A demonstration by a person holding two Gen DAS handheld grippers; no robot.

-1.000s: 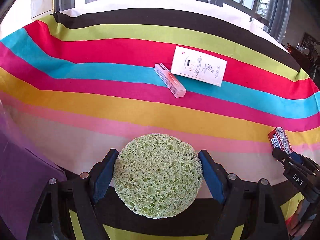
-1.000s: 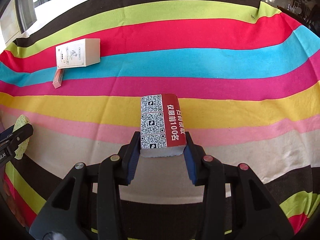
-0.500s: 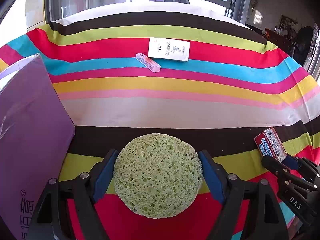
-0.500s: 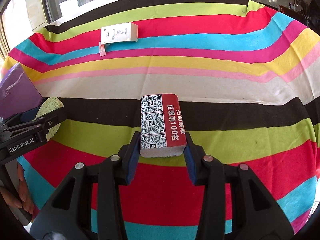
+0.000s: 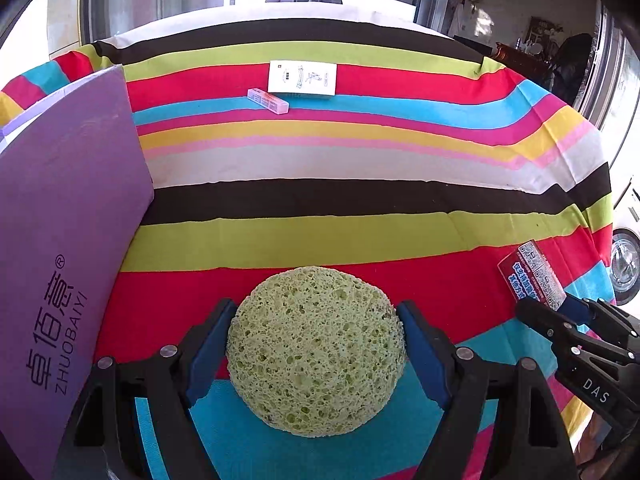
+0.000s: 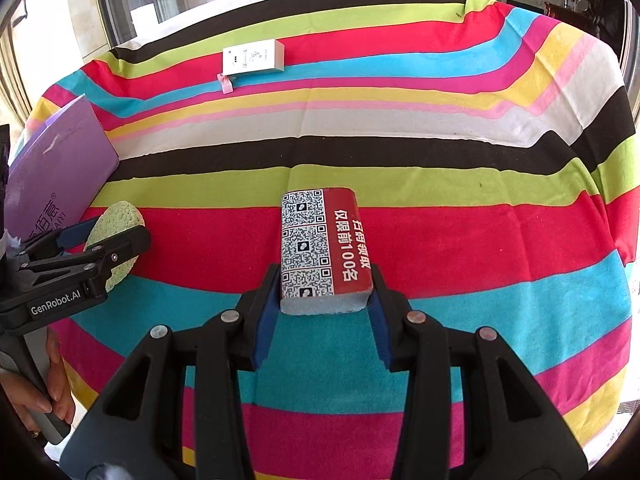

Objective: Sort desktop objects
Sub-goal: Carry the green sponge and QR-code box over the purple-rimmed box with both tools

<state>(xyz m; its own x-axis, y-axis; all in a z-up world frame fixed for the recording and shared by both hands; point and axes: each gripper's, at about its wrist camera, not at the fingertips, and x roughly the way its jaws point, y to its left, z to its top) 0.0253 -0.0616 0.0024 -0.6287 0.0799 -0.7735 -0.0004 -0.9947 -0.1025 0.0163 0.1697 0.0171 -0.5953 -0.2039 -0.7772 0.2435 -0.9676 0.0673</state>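
My left gripper [image 5: 316, 344] is shut on a round green sponge [image 5: 316, 348] and holds it above the near part of the striped tablecloth [image 5: 360, 196]. My right gripper [image 6: 324, 300] is shut on a red pack with QR codes [image 6: 324, 252], also held above the cloth. Each gripper shows in the other's view: the left gripper [image 6: 108, 252] with the sponge [image 6: 114, 236] at the left, the right gripper [image 5: 544, 308] with the pack [image 5: 532, 276] at the right. A white box [image 5: 302, 79] and a pink stick box [image 5: 268, 101] lie at the far side.
A purple box [image 5: 68, 248] stands at the left edge of the table, close beside my left gripper; it also shows in the right wrist view [image 6: 60, 172]. The white box [image 6: 252, 58] and pink stick box [image 6: 225, 83] lie far back. Windows stand beyond the table.
Both grippers have pulled back toward the near table edge and risen, each still holding its object. The far boxes look smaller and the purple box has come into view at the left.
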